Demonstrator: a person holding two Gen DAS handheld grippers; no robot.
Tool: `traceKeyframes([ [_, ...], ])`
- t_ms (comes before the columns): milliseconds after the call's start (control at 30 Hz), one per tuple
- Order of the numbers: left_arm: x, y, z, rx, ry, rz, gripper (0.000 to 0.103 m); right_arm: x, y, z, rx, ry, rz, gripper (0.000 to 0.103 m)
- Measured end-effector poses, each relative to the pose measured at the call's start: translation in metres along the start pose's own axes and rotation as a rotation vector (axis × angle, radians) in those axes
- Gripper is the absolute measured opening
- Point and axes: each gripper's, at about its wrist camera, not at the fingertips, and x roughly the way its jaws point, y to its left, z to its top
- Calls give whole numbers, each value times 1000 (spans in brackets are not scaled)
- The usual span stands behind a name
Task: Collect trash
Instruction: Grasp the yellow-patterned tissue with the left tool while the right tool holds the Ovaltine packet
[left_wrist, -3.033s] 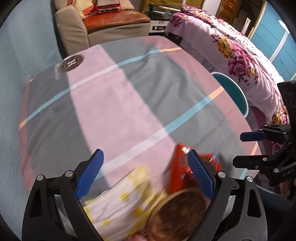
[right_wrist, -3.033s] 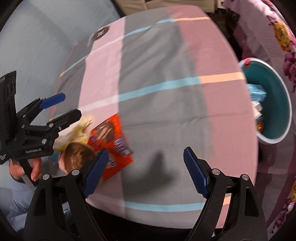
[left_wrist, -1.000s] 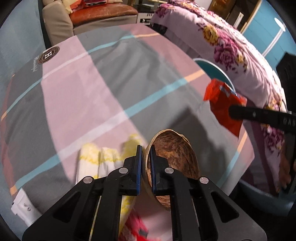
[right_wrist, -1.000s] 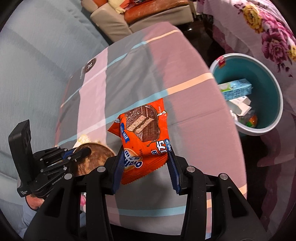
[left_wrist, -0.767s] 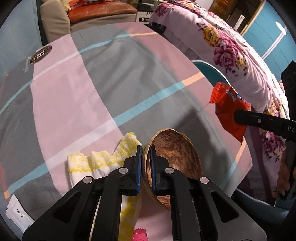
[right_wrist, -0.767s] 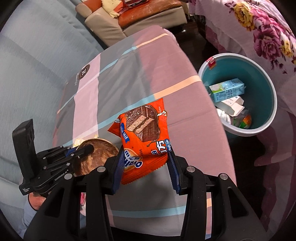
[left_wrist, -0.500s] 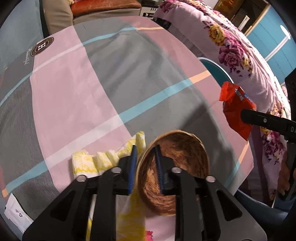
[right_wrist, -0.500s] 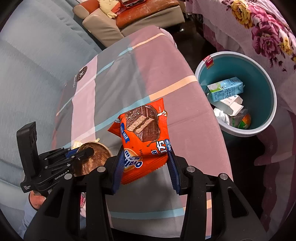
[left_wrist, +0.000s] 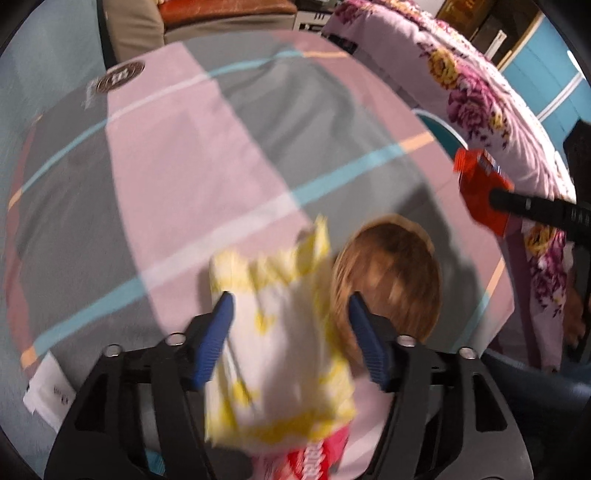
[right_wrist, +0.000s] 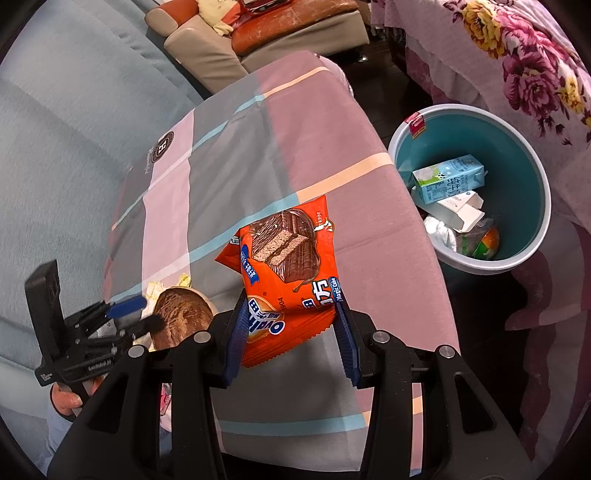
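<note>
My left gripper (left_wrist: 290, 325) points steeply down at the table with its jaws opening. A crumpled yellow-and-white wrapper (left_wrist: 273, 295) lies between the blue pads, which do not press on it. The brown wooden bowl (left_wrist: 391, 277) rests on the tablecloth just right of the right pad. My right gripper (right_wrist: 290, 332) is shut on an orange chocolate-wafer packet (right_wrist: 288, 266), held above the table near its right edge. In the right wrist view the left gripper (right_wrist: 142, 315) sits by the bowl (right_wrist: 181, 317). The packet (left_wrist: 480, 192) also shows in the left wrist view.
A teal bin (right_wrist: 517, 147) stands on the floor past the table's right edge, holding a milk carton (right_wrist: 448, 181) and other trash. A flowered bedspread (right_wrist: 517, 44) lies beyond it. A red packet (left_wrist: 314, 458) and a white tag (left_wrist: 48, 391) lie near the front edge.
The left gripper let go of the bowl's rim and spread its jaws. The bowl now lies flat, and the gripper has shifted left over the yellow wrapper. The right gripper still holds the packet.
</note>
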Motion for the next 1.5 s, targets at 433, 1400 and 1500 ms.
traceKeyframes([
  [433,15,6,-27,55,75,36,92,0,13,-1,-20,7,-11,41],
  [1400,14,10,-12,81,18,34,20,8,26,-1,-29,22,-30,42],
  [1500,3,21,-10,30,-9,56,11,10,23,0,-24,20,-24,41],
])
